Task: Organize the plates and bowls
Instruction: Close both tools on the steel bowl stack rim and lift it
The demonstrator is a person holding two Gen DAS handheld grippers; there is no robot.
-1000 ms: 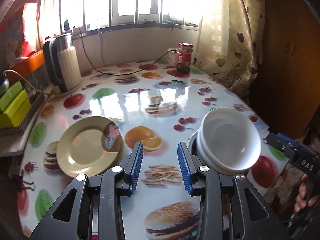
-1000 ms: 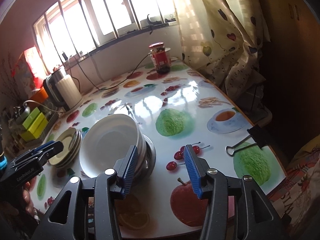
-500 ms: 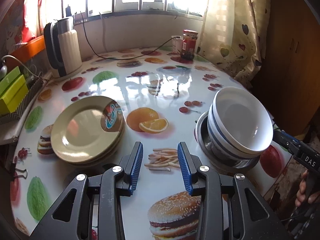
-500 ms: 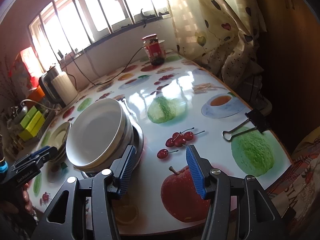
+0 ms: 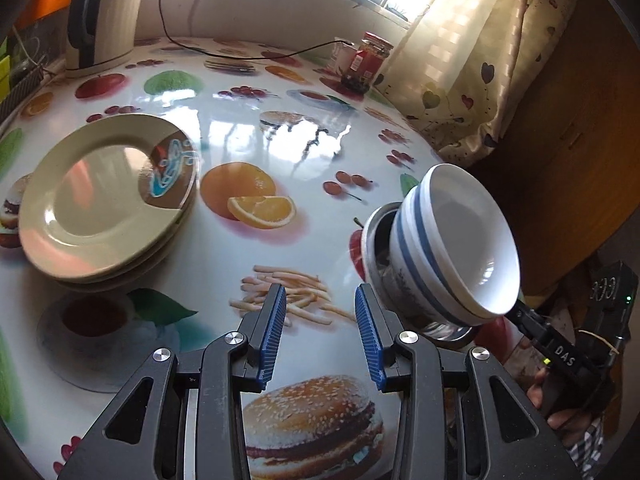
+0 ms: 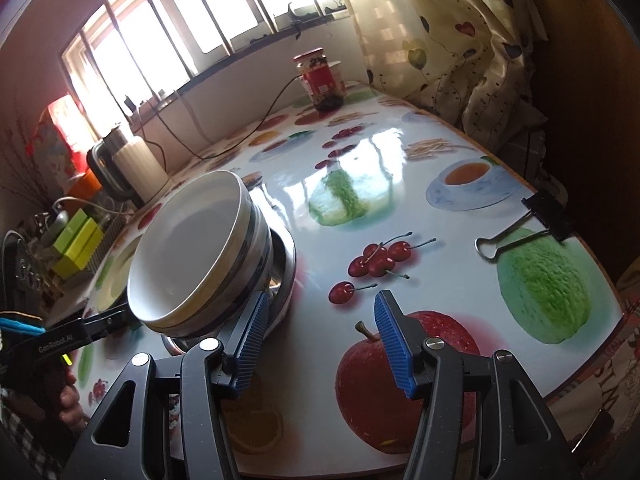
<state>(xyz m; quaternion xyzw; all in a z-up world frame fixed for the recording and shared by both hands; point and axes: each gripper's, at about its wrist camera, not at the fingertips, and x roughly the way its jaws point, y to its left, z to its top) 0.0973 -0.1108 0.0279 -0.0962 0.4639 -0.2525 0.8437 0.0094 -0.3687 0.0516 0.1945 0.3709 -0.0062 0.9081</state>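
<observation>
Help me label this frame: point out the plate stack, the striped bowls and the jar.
plate stack [image 5: 96, 200], left wrist view, top plate's centre.
striped bowls [image 5: 424, 240], left wrist view, outer wall.
jar [image 6: 322, 80], right wrist view, red label.

Plates [image 5: 106, 196]: stack of pale olive-cream plates, the top one bearing a brown wedge with a blue motif, lay flat on the table ahead and to the left of the left tongs. Bowls [image 5: 460, 240]: white bowls with blue bands, nested and tilted, sat in a metal dish [image 5: 374, 236] just right of the left tongs and just left of the right tongs.
</observation>
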